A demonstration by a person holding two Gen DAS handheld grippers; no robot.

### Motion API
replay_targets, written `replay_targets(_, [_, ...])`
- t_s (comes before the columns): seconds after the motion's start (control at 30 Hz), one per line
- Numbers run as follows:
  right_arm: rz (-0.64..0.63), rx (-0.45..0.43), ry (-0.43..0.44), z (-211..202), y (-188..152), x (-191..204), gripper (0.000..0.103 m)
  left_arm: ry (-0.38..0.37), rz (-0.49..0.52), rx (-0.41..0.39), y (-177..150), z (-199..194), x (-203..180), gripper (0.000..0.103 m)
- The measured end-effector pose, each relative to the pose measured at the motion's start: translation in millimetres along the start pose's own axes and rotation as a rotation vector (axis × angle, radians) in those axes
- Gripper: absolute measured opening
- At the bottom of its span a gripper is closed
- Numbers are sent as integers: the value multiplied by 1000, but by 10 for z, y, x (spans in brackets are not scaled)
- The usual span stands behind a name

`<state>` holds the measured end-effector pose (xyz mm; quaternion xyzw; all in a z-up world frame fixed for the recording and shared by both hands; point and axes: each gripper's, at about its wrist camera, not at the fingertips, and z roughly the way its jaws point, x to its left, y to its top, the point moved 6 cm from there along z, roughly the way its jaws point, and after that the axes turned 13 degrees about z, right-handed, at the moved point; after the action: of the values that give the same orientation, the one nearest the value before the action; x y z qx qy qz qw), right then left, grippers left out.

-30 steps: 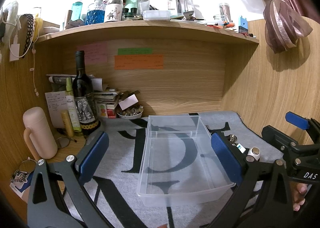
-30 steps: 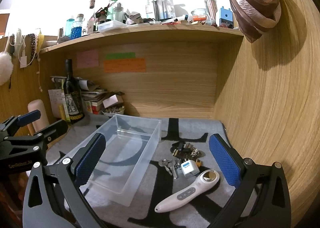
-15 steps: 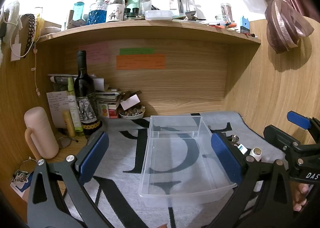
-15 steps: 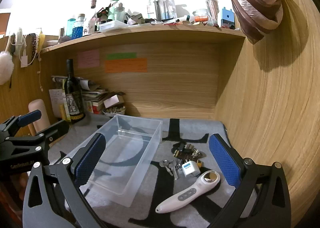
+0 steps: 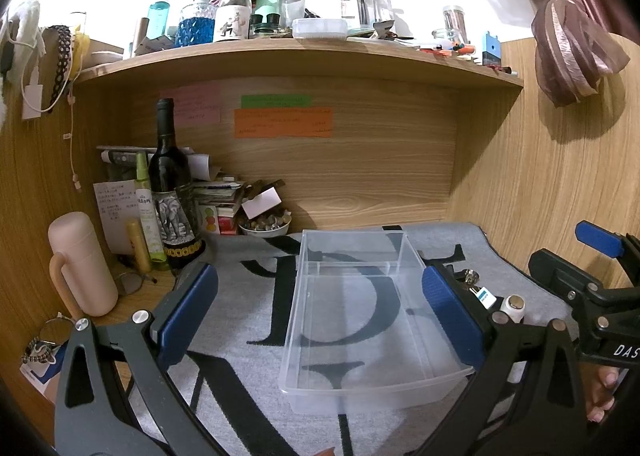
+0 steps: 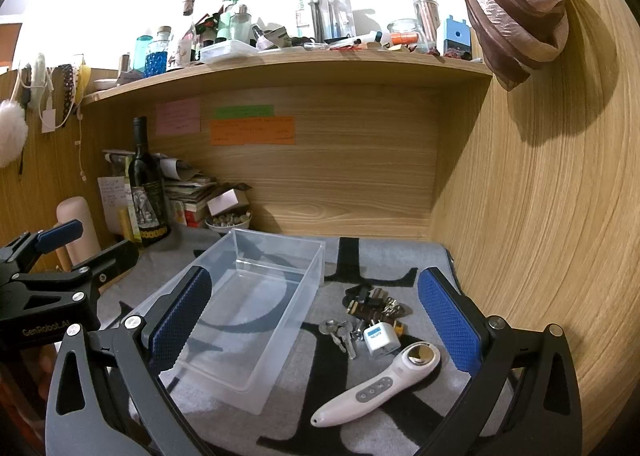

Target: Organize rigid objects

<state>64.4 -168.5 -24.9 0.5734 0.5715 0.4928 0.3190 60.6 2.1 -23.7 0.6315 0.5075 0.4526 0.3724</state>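
Observation:
A clear plastic bin (image 5: 360,320) lies empty on the grey patterned mat; it also shows in the right wrist view (image 6: 248,308). Right of it lie a white handheld device (image 6: 376,384), a white plug adapter (image 6: 380,338), keys (image 6: 340,332) and dark small hardware (image 6: 372,304). My left gripper (image 5: 320,312) is open and empty, hovering over the bin's near end. My right gripper (image 6: 316,324) is open and empty above the bin's right wall and the small objects. In the left wrist view only the adapter (image 5: 486,296) and the device's head (image 5: 514,306) show.
A wine bottle (image 5: 172,192), a pink flask (image 5: 82,264), stacked papers and a small bowl (image 5: 264,226) crowd the back left corner. Wooden walls close the back and right. A cluttered shelf (image 5: 300,52) runs overhead.
Both views have shifted slightly; the grippers drifted a little while staying open. The bin and small objects have not moved.

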Motion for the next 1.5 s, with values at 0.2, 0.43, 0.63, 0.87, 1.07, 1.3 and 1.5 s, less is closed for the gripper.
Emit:
replay_targets(0.2, [0,0,0,3,-5,5,103,1,-3,2,-8,3,14,103])
replay_targets(0.43, [-1,0,-1,11,-8,14,103,2,-3,2,-21,11,40,103])
replay_targets(0.63, [0,2,2,15,-11,13,103,1,-4,2,-19,12,37,103])
replay_targets(0.87, [-2,1,1,26,-17,6,103,-12,2,3,-25,28,13,103])
replay_targets(1.07, [-10,3,-40,91,-48,-63,103,-82,-19,38,-41,134,-3,98])
replay_targets(1.3, [8,31,-80,213,-91,-227,96,-151,-43,152,-162,435,30,74])
replay_targets(1.5, [36,101,-89,364,-159,-382,80,-220,-67,278,-342,727,13,56])
